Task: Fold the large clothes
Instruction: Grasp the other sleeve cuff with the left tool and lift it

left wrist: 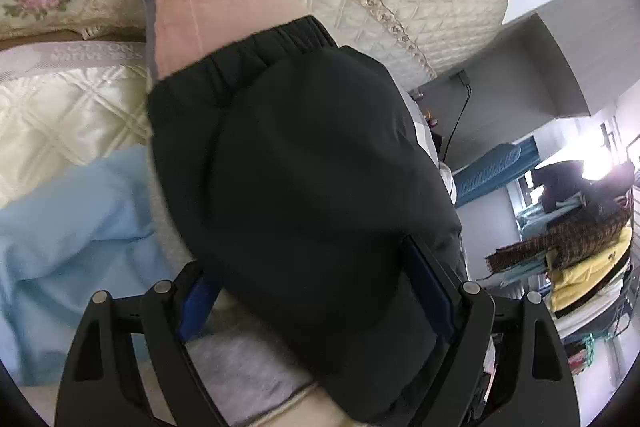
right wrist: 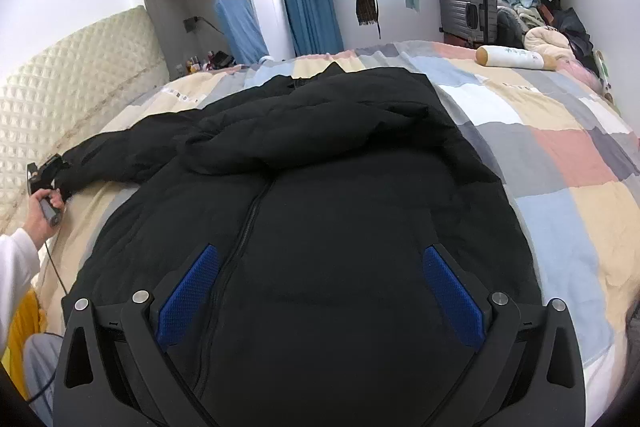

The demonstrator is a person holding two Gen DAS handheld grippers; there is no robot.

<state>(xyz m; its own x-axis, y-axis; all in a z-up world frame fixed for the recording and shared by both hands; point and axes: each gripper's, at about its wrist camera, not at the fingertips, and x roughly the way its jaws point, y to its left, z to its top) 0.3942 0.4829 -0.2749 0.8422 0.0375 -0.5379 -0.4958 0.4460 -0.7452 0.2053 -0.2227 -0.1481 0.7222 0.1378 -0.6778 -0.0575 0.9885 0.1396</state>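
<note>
Sleeve (left wrist: 304, 163) lies between the left gripper's (left wrist: 316, 291) wide jaws, stretched out for folding; right gripper (right wrist: 320, 291) hangs open over the jacket (right wrist: 320, 187)

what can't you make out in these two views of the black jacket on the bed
- Left wrist view: the sleeve fills the frame and is motion-blurred; whether the left gripper pads press it is unclear.
- Right wrist view: the black jacket has its hem cut off by the lower edge, behind the right gripper.
- Right wrist view: the jacket's right sleeve is hidden, seemingly folded under.
- Left wrist view: the patchwork quilt under the sleeve is covered.
</note>
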